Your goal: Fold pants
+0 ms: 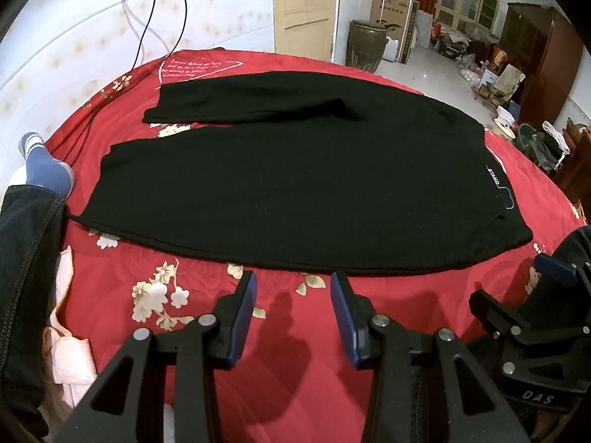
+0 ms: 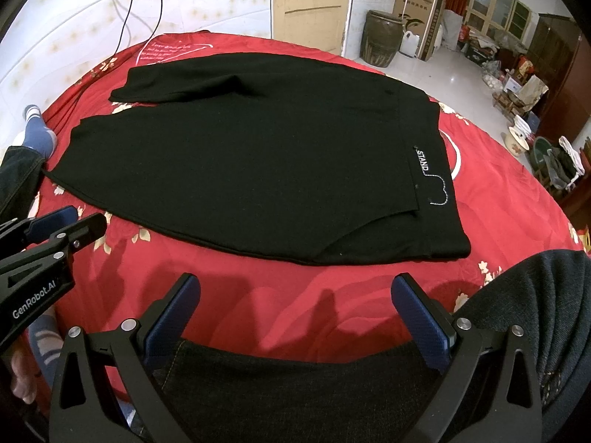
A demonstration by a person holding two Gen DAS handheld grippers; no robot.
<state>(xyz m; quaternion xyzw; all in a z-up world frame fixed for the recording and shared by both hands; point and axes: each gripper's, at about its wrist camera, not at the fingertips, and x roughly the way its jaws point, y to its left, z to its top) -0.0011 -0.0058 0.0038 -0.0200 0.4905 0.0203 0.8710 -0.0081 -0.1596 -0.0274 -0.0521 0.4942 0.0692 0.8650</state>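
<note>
On the red bed (image 1: 369, 350), at twelve o'clock from both grippers, I find the pants (image 1: 288, 192) spread flat, untouched. Their long axis runs nine to three across my view: waistband with its white label (image 2: 423, 160) at three o'clock, leg hems at nine. The far leg (image 1: 240, 99) lies angled away at eleven o'clock, split from the near one.

My left gripper (image 1: 293, 295) hangs just short of the near edge, jaws released, nothing between them. My right gripper (image 2: 295, 302) also stands with jaws apart and empty, near the waistband corner (image 2: 454, 247) at one o'clock.

My judgement: the fold has not begun. The right hand is nearer the waist, the left nearer mid-leg; the hems at nine o'clock call for a long leftward reach. A foot in a blue sock (image 1: 44, 166) rests near the hems.
</note>
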